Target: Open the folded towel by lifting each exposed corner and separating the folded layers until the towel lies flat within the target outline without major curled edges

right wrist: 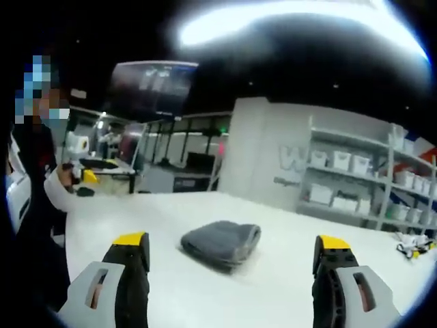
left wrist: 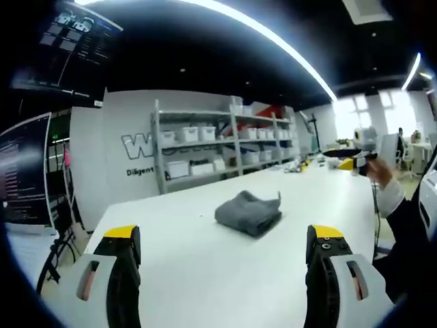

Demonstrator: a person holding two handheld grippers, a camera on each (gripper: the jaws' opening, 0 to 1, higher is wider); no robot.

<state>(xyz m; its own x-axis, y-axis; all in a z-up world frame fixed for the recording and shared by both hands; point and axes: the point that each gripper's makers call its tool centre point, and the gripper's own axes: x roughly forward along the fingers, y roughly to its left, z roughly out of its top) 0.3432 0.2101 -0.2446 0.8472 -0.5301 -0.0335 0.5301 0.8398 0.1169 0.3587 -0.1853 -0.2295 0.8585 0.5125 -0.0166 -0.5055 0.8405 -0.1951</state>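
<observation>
A grey towel point(left wrist: 249, 212) lies folded into a thick bundle on the white table point(left wrist: 191, 266), one corner sticking up at its far right. My left gripper point(left wrist: 225, 256) hovers open above the table, short of the towel, with nothing between its yellow-tipped fingers point(left wrist: 121, 236). In the right gripper view the same towel point(right wrist: 222, 242) sits ahead of my right gripper point(right wrist: 232, 263), which is also open and empty, its jaws wide to either side of the bundle but nearer the camera.
A person in a dark sleeve point(left wrist: 403, 219) sits at the table's right edge and holds a small gripper device point(left wrist: 365, 147). The same person point(right wrist: 41, 191) appears left in the right gripper view. Shelves with white bins point(left wrist: 225, 147) and monitors point(left wrist: 27, 171) stand beyond.
</observation>
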